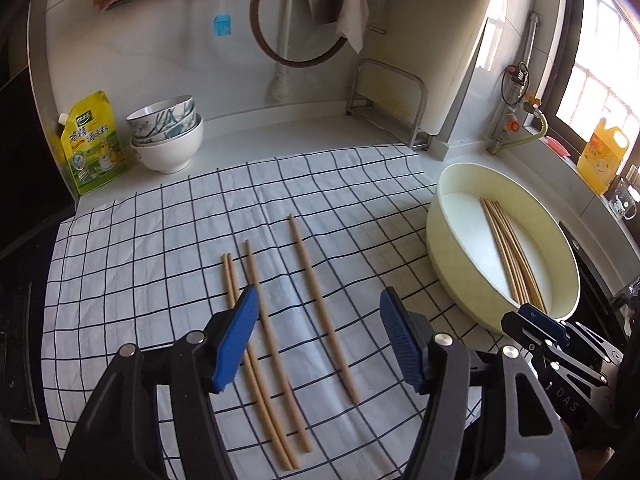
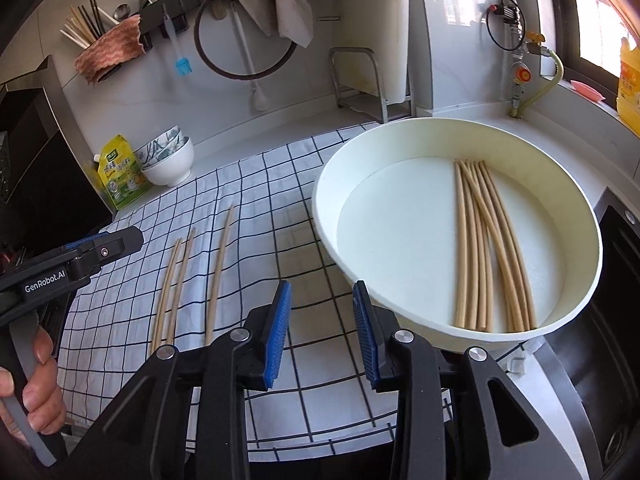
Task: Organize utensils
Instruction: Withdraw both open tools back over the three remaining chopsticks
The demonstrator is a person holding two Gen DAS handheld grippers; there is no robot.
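My left gripper (image 1: pixel 316 344) is hanging over the checked cloth (image 1: pixel 132 264) with its jaws spread wide and nothing in them. Right under it are four loose chopsticks (image 1: pixel 322 312), lying roughly parallel: a pair touching on the left, one just beside them, and a single one a bit further right. My right gripper (image 2: pixel 320 332) is partway open and also empty, sitting at the near edge of the tub (image 2: pixel 480 338). A bunch of chopsticks (image 2: pixel 486 248) lies in the tub, on its right half (some cross over each other). Bowls (image 1: pixel 168 136) and a yellow pouch (image 1: pixel 94 144) sit at the back left by the wall, well apart from all that.
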